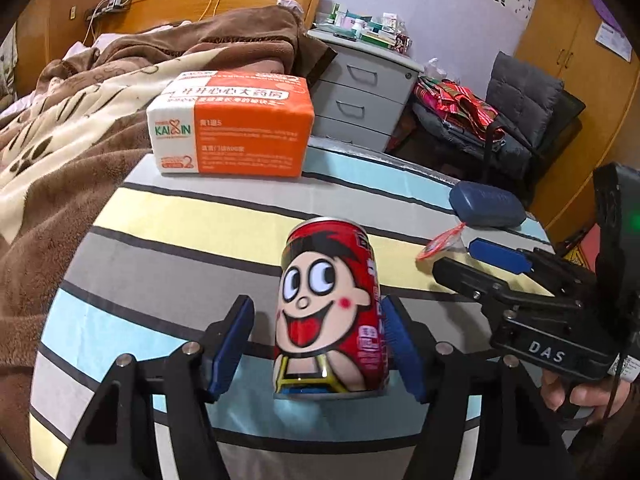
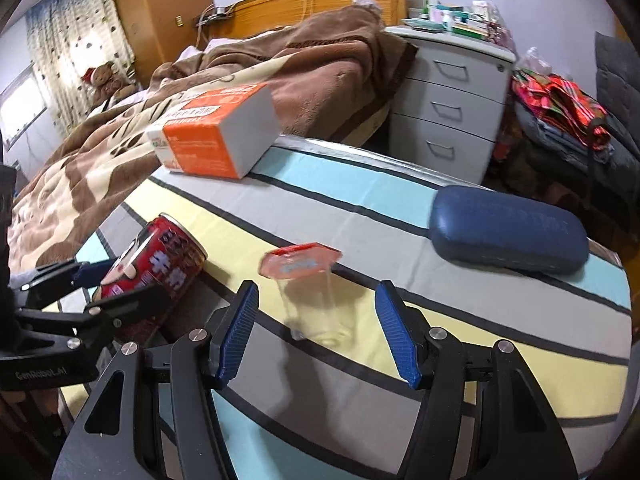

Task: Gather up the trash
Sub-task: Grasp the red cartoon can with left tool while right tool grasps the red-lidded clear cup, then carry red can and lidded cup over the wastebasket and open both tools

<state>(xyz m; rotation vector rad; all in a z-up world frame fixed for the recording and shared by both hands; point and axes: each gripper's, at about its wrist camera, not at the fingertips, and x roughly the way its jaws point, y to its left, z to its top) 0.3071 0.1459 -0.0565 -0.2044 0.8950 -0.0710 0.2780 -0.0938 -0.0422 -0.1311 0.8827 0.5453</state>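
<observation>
Two grippers work the striped table (image 2: 460, 344). Left gripper (image 1: 318, 344) stands wide around the upright red can (image 1: 332, 312); its right pad looks to touch the can, the left pad is apart. Right gripper (image 2: 318, 334) is spread wide around a clear cup (image 2: 316, 300) with a red lid, blurred and hard to make out, touching neither pad. Beyond lie a blue case (image 2: 508, 232) and an orange tissue pack (image 1: 232, 124).
</observation>
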